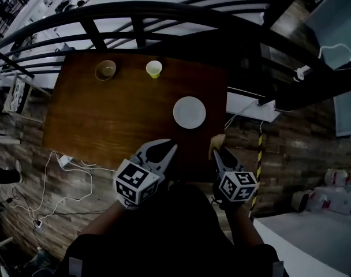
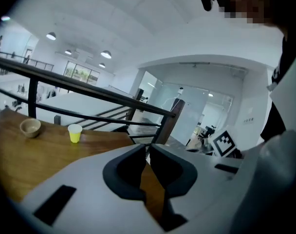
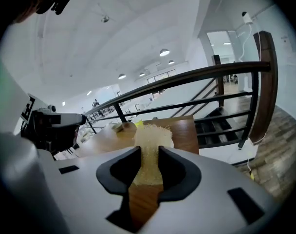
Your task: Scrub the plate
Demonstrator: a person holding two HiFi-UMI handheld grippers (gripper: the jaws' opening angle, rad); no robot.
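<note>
A white plate sat on the brown table. A yellow cup and a small bowl stood farther off. The right gripper held a tan sponge near the plate.

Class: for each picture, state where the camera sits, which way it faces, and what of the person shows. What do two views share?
Head view: on the head, facing steeply down at the table and plate; arms, left gripper and right gripper show.
Left gripper view: on that gripper, along its shut jaws, across the table; torso at right.
Right gripper view: along jaws shut on a scrubber, toward the plate; torso at left.
Shared: cup and bowl, in head and left gripper views.
</note>
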